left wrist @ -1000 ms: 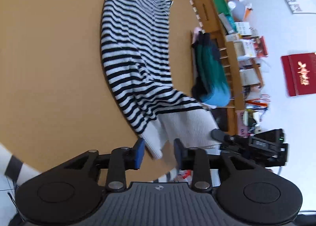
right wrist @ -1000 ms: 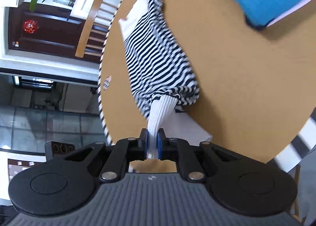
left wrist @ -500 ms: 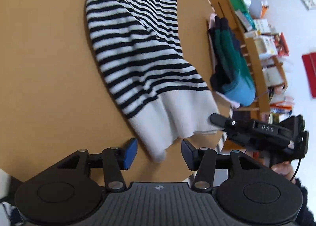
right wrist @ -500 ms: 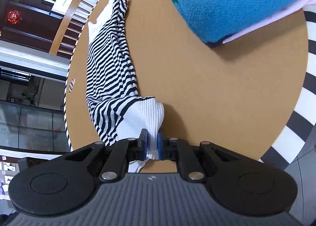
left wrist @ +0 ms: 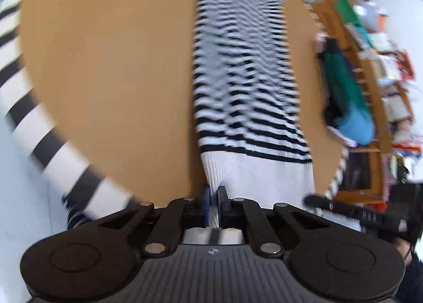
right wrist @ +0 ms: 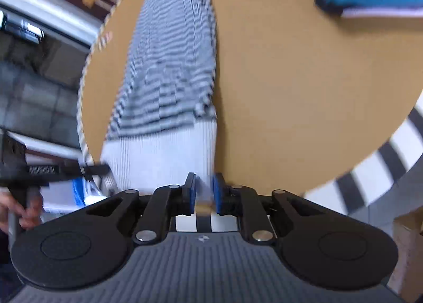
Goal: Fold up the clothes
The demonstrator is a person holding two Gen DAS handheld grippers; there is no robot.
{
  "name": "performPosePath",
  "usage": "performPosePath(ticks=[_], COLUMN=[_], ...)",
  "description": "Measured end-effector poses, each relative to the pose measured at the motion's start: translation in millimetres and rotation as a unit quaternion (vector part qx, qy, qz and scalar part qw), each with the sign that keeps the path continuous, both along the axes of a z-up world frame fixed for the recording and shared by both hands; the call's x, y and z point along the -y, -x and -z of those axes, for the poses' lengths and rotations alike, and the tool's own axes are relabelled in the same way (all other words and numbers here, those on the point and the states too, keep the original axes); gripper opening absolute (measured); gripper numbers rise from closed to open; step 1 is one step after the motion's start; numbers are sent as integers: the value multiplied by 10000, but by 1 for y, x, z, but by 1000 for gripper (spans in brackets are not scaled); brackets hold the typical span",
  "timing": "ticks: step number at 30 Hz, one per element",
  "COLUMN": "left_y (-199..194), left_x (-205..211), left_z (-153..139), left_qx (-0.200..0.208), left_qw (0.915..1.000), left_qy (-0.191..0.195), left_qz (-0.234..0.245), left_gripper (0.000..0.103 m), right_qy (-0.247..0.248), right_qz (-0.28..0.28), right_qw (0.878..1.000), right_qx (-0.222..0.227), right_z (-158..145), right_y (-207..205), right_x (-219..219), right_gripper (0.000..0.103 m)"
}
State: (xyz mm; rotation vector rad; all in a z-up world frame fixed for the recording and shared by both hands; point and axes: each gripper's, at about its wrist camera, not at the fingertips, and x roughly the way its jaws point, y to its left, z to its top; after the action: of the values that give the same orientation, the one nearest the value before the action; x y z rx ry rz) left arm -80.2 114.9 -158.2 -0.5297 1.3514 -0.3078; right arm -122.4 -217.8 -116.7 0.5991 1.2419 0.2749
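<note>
A black-and-white striped sweater (left wrist: 246, 86) lies stretched lengthwise across the round brown table (left wrist: 111, 70), its white ribbed hem (left wrist: 259, 176) at the near edge. The left gripper (left wrist: 213, 193) is clamped tight on one corner of that hem, while the right gripper (right wrist: 203, 188) has its jaws opening, with the other hem corner (right wrist: 164, 155) between the blue pads but no longer squeezed. A folded blue and green garment (left wrist: 349, 99) sits well apart near the table's far edge.
</note>
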Motion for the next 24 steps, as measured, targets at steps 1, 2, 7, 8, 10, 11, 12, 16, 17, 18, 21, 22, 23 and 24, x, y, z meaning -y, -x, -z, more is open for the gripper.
performPosePath(ticks=[1, 2, 7, 8, 10, 11, 12, 16, 17, 18, 21, 22, 23, 24], left_y=[3, 7, 18, 19, 16, 13, 11, 8, 8, 9, 13, 14, 14, 15], left_x=[-2, -5, -18, -20, -12, -7, -2, 5, 6, 6, 2, 1, 0, -2], left_z=[1, -1, -11, -11, -5, 0, 4, 9, 12, 17, 21, 19, 17, 15], left_qx=[4, 39, 321, 373, 400, 388, 406, 398, 253, 99, 112, 132, 150, 168], left_qw=[10000, 10000, 9985, 9980, 9978, 9981, 9983, 9975, 9973, 9971, 9960, 9961, 9962, 9963], left_qy=[-7, -21, -135, -51, 201, 238, 227, 521, 637, 709, 814, 781, 746, 711], left_qz=[-44, -84, -415, -498, -488, -406, -357, -264, -252, -247, -354, -385, -418, -450], left_gripper=[7, 7, 31, 31, 35, 39, 36, 36, 29, 19, 13, 13, 12, 11], right_qy=[32, 19, 298, 218, 70, 0, -75, -449, -512, -530, -480, -475, -472, -492], right_qz=[-70, -118, 81, 181, 247, 226, 204, 113, 65, 4, -26, 37, 100, 162], right_qw=[10000, 9999, 9992, 9993, 9995, 9996, 9996, 9989, 9986, 9986, 9988, 9988, 9988, 9986], right_qx=[-54, -47, 267, 243, 195, 172, 151, 118, 84, 53, 130, 112, 96, 102], right_z=[2, 0, -16, -14, -7, -2, 3, 15, 17, 19, 20, 19, 19, 17], right_y=[4, 7, 3, 1, -5, -7, -10, -18, -18, -17, -13, -13, -13, -11], right_x=[-5, -6, 7, 10, 11, 10, 8, -6, -10, -14, -15, -13, -11, -9], right_gripper=[39, 45, 48, 48, 48, 47, 41, 32, 28, 19, 12, 11, 11, 10])
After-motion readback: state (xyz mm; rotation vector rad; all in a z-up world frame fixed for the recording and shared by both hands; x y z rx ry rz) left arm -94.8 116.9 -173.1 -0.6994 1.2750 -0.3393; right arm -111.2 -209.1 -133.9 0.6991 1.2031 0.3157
